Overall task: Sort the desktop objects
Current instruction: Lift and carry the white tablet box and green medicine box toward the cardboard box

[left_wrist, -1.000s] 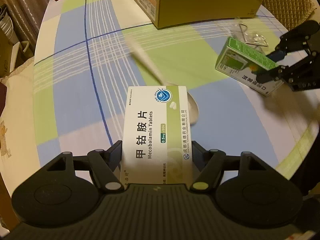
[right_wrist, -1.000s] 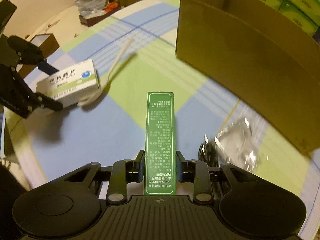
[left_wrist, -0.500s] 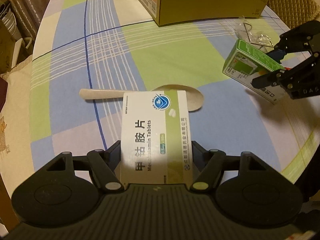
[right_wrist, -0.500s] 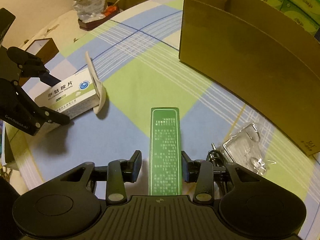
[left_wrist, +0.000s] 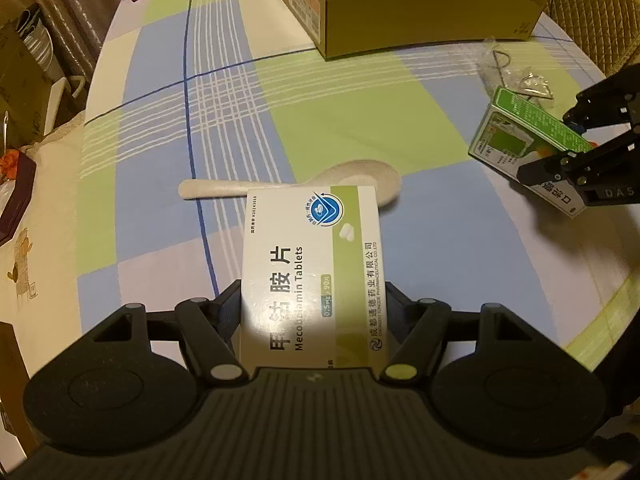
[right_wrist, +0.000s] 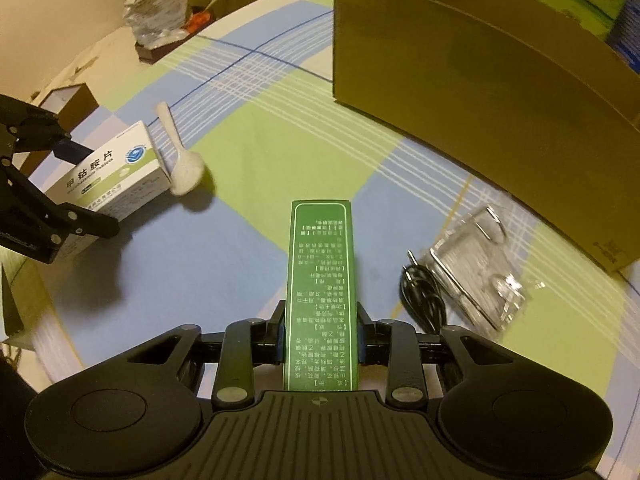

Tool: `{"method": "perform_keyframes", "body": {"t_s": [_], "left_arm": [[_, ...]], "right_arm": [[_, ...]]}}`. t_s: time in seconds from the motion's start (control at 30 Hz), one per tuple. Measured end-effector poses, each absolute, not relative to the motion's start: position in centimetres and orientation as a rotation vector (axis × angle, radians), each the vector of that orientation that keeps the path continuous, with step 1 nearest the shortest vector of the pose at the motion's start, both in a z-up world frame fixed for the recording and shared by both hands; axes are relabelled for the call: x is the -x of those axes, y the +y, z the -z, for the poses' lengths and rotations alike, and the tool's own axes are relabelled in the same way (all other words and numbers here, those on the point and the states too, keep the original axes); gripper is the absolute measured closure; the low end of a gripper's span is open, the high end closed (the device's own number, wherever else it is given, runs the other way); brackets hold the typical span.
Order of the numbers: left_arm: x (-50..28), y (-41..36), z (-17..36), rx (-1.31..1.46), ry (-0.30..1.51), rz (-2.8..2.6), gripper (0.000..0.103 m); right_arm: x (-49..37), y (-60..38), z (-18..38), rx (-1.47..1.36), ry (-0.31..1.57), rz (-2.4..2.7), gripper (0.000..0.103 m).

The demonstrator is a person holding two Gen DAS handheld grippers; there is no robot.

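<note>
My left gripper is shut on a white-and-green Mecobalamin tablet box, held above the checked tablecloth; the same box shows at the left of the right wrist view. My right gripper is shut on a narrow green medicine box, which also appears at the right of the left wrist view as the green box. A beige plastic spoon lies on the cloth just beyond the tablet box, its bowl toward the right; in the right wrist view the spoon lies beside that box.
An open cardboard box stands at the far side of the round table. A clear plastic packet and a black cable lie right of my right gripper. Clutter and a chair ring the table's edge.
The spoon has swung round and come to rest crosswise beyond the tablet box. Both grippers keep their boxes; the right one has drawn back a little from the cardboard box.
</note>
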State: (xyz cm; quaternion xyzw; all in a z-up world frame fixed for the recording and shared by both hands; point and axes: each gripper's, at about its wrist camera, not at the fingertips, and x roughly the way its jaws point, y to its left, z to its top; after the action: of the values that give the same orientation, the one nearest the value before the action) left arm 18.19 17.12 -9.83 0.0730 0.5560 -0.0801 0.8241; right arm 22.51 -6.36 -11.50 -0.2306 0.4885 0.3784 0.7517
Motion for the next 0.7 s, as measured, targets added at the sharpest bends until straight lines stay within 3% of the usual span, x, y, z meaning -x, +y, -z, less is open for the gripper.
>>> {"method": "perform_keyframes", "body": {"t_s": [0.7], "left_arm": [[-16.4,8.8,1.7,-0.163,1.056,0.185,0.037]], "right_arm": [[-19.4,-15.0,4.4,0.305,0.972,-0.707,0.076]]}}
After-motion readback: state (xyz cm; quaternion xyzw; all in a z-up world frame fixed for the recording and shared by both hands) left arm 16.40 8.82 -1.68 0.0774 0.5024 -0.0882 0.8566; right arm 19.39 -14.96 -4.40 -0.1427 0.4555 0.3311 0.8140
